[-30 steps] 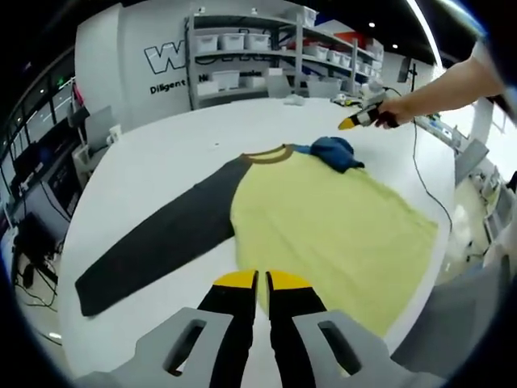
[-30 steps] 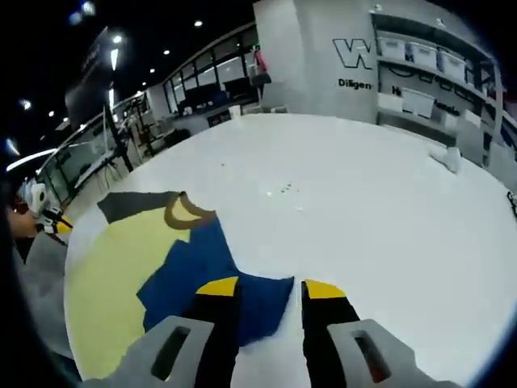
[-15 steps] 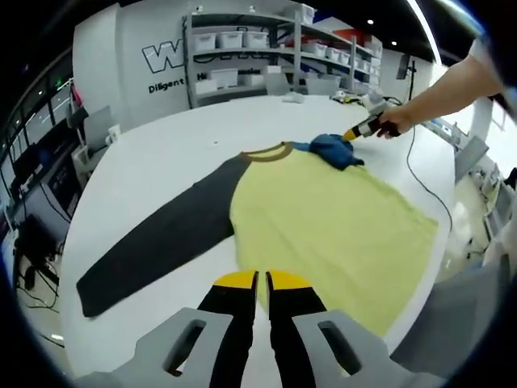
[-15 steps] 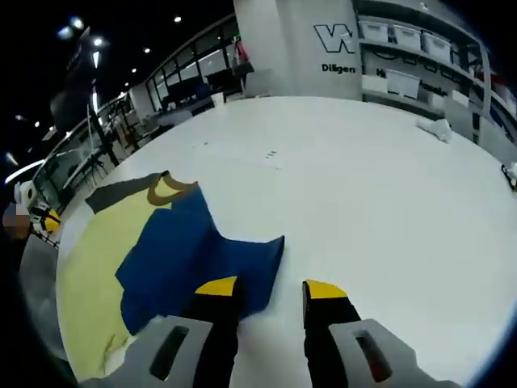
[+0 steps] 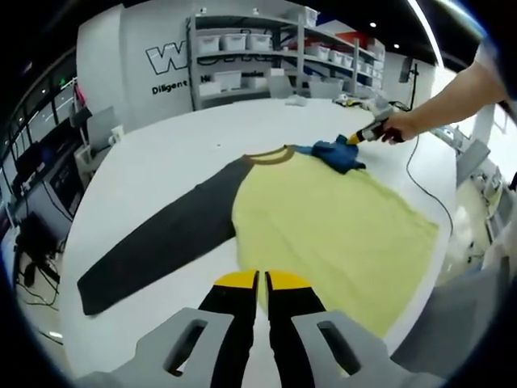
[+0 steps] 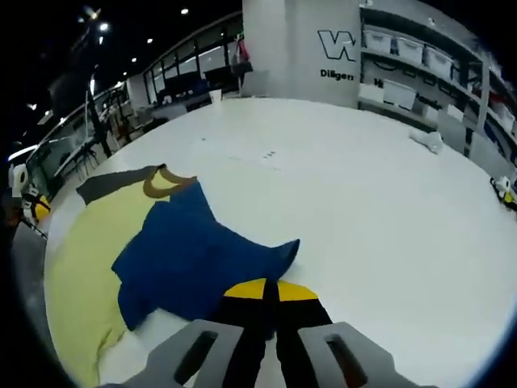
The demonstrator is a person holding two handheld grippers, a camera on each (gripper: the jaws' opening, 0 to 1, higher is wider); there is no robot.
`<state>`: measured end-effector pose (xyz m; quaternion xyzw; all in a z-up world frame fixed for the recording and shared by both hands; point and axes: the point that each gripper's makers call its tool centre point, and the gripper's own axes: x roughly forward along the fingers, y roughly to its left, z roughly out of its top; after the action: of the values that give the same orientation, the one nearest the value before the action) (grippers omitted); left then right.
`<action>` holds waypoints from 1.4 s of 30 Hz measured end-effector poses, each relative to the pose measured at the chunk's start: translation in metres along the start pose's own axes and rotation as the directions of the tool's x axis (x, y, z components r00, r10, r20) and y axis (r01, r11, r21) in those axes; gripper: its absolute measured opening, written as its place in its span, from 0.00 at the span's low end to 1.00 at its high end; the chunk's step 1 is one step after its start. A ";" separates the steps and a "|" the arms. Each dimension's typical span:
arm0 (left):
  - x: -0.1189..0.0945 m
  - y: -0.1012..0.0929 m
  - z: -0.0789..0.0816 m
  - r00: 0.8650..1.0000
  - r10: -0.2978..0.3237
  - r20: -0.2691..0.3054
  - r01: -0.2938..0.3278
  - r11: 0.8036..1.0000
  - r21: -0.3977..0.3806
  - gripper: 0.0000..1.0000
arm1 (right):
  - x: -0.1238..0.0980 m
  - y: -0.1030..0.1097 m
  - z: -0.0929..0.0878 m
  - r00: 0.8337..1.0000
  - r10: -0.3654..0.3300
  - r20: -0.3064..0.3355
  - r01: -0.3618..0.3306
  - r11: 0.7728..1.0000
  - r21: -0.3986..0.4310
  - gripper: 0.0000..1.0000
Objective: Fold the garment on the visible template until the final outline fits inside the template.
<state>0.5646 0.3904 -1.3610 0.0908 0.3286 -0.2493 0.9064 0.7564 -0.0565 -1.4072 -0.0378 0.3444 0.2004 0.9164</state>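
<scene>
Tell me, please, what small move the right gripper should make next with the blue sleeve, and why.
Probably draw the blue sleeve outward across the white table until it lies flat. The right gripper looks shut at the sleeve's end, though the pinch itself is hard to see. The sleeve lies bunched near the brown collar, while the dark grey sleeve already lies straight, so folding seems premature.

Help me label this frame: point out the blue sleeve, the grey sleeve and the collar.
blue sleeve [image 6: 190, 259], right gripper view, middle of the bunched fabric.
grey sleeve [image 5: 157, 242], left gripper view, middle of its length.
collar [image 5: 271, 155], left gripper view, brown neckband.
</scene>
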 end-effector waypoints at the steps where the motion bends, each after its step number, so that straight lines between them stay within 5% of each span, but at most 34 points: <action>1: 0.000 0.000 0.001 1.000 0.000 0.004 0.000 1.000 -0.001 0.04 | -0.006 -0.004 -0.003 1.000 -0.012 -0.003 0.012 1.000 0.003 0.00; 14: -0.002 -0.010 0.000 0.999 -0.035 0.023 0.035 0.999 0.005 0.05 | -0.089 -0.059 -0.071 0.968 -0.245 -0.050 0.249 0.962 0.113 0.00; 19: -0.004 -0.010 0.002 0.999 -0.038 0.030 0.038 0.999 0.007 0.08 | -0.103 -0.071 -0.086 0.962 -0.267 -0.058 0.273 0.949 0.156 0.00; 27: -0.005 -0.012 -0.005 0.999 -0.043 0.007 0.043 0.999 0.010 0.20 | -0.115 -0.086 -0.105 0.959 -0.265 -0.098 0.275 0.954 0.117 0.00; 30: -0.005 -0.012 -0.008 0.999 -0.044 -0.005 0.044 0.999 0.002 0.22 | -0.129 -0.102 -0.128 0.936 -0.307 -0.175 0.334 0.929 0.160 0.00; 34: -0.003 -0.014 -0.008 0.999 -0.043 -0.008 0.043 0.999 -0.003 0.23 | -0.137 -0.103 -0.148 0.922 -0.312 -0.227 0.350 0.925 0.148 0.00; 40: 0.000 -0.016 -0.009 0.999 -0.048 -0.012 0.048 0.999 -0.010 0.23 | -0.151 -0.106 -0.162 0.886 -0.354 -0.300 0.404 0.907 0.121 0.00; 42: 0.001 -0.016 -0.010 0.999 -0.048 -0.014 0.048 0.999 -0.011 0.24 | -0.150 -0.102 -0.162 0.885 -0.349 -0.308 0.403 0.905 0.133 0.00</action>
<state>0.5512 0.3795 -1.3690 0.0798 0.3382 -0.2688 0.8983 0.5946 -0.2351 -1.4402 -0.0425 0.4729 -0.0235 0.8798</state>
